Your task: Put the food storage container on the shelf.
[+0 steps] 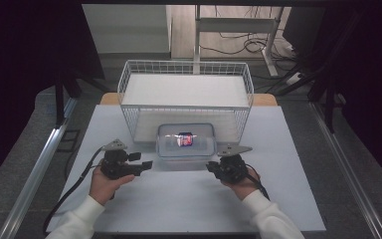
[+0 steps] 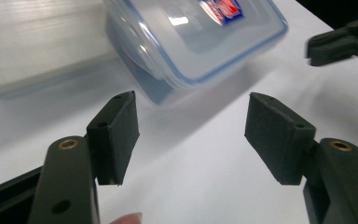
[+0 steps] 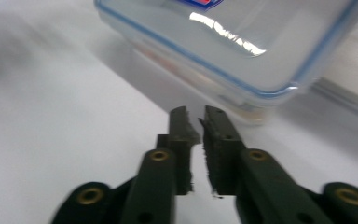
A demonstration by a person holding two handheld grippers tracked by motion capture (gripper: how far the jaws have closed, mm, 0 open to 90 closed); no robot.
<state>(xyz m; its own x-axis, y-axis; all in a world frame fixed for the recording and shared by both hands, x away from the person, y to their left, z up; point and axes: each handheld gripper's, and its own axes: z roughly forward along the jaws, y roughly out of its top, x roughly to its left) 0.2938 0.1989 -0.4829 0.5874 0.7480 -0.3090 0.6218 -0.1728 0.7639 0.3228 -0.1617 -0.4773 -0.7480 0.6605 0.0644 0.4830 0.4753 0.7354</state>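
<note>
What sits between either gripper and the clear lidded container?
Nothing visible. Only bare white table lies between the open left gripper, the nearly shut right gripper and the container; neither touches it.

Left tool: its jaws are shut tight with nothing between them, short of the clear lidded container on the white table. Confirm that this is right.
Not quite. The left tool has its jaws standing apart, not shut tight; the left gripper view shows a wide gap between them. The rest holds: nothing lies between them, and they stop short of the clear lidded container on the white table.
</note>
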